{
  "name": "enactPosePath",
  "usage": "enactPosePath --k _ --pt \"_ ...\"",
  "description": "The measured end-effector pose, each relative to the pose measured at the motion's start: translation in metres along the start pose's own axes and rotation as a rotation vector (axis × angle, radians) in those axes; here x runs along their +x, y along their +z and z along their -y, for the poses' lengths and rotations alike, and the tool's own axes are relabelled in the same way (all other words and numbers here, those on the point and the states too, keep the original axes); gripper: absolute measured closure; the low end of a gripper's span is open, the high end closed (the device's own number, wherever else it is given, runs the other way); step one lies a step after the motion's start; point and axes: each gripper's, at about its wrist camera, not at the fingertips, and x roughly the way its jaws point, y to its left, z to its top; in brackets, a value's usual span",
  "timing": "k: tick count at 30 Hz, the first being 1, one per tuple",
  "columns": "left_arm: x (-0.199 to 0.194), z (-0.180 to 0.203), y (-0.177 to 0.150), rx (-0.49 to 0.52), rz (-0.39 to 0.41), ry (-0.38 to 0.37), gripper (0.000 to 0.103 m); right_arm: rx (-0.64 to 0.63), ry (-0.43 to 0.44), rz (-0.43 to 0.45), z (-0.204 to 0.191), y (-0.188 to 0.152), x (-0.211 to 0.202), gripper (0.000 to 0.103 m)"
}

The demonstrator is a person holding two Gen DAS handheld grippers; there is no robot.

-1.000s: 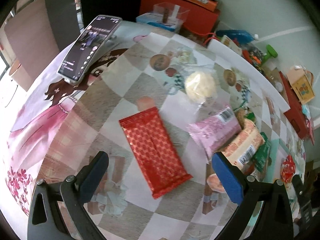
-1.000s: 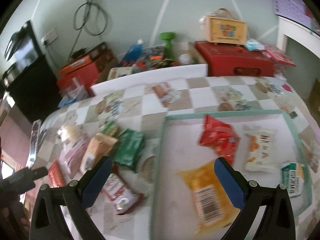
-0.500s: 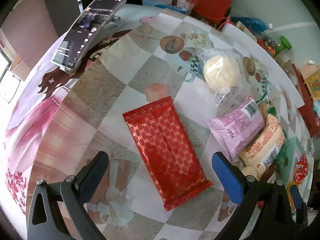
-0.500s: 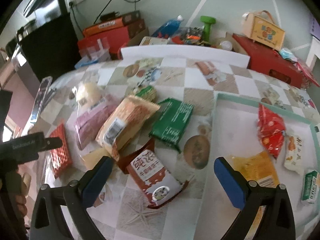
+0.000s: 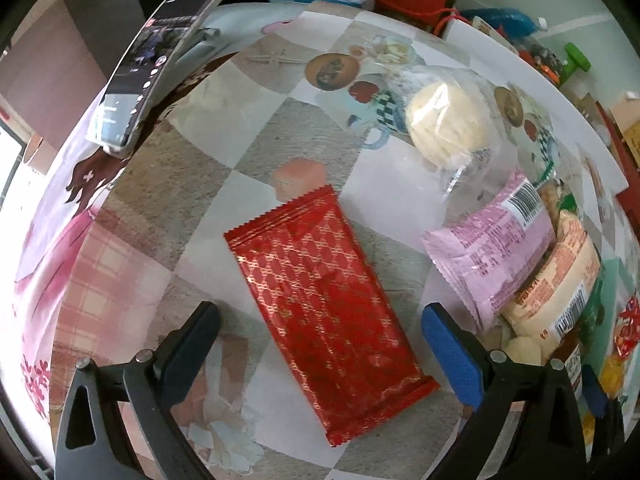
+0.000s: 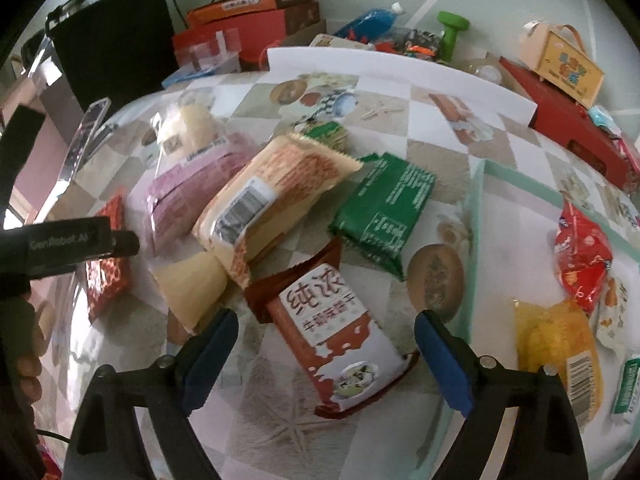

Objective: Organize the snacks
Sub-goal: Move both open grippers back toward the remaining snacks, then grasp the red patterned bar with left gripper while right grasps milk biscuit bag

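Note:
My left gripper (image 5: 320, 344) is open, its fingers astride a flat red foil snack pack (image 5: 324, 300) that lies on the checked tablecloth. My right gripper (image 6: 324, 352) is open over a brown-and-white milk snack pack (image 6: 336, 340). Behind that pack lie an orange pack (image 6: 276, 192), a pink pack (image 6: 188, 192), a green pack (image 6: 384, 212) and a bagged bun (image 6: 192, 128). The green-rimmed tray (image 6: 476, 240) at the right holds a red bag (image 6: 580, 256), a yellow pack (image 6: 556, 352) and small white packs.
A phone (image 5: 156, 68) leans on a stand at the table's far left. Boxes, a blue bottle (image 6: 372, 20) and a green dumbbell (image 6: 452, 32) crowd the floor behind the table. A red box (image 6: 576, 120) carries a small carton.
My left gripper has moved closer to the red foil pack. My right gripper has swung left from over the tray to the loose snack pile, now above the milk pack.

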Motion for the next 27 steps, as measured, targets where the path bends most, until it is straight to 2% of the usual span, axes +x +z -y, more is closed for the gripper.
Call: enactPosePath --k 4,6,11,15,20,25,27 --pt "-0.003 0.013 0.000 0.034 0.015 0.006 0.017 -0.019 -0.007 -0.002 -0.004 0.000 0.001 0.012" --pt "-0.004 0.018 -0.001 0.045 0.017 -0.002 0.022 -0.023 -0.008 -0.005 -0.005 0.000 0.001 0.019" --pt "-0.007 0.037 -0.005 0.096 0.025 -0.017 0.036 -0.034 0.000 -0.013 -0.008 -0.002 0.002 0.025" --pt "-0.011 0.053 -0.008 0.136 0.021 -0.057 0.039 -0.041 -0.001 -0.006 -0.010 -0.002 0.002 0.029" --pt "-0.011 0.068 -0.011 0.189 0.020 -0.058 0.039 -0.037 -0.004 0.001 -0.009 -0.001 0.004 0.029" --pt "-0.009 0.071 -0.013 0.208 0.026 -0.050 0.040 -0.024 -0.018 0.006 -0.007 -0.001 0.004 0.029" --pt "-0.009 0.060 -0.013 0.195 0.027 -0.057 0.044 -0.016 -0.021 0.007 -0.005 -0.001 0.004 0.034"
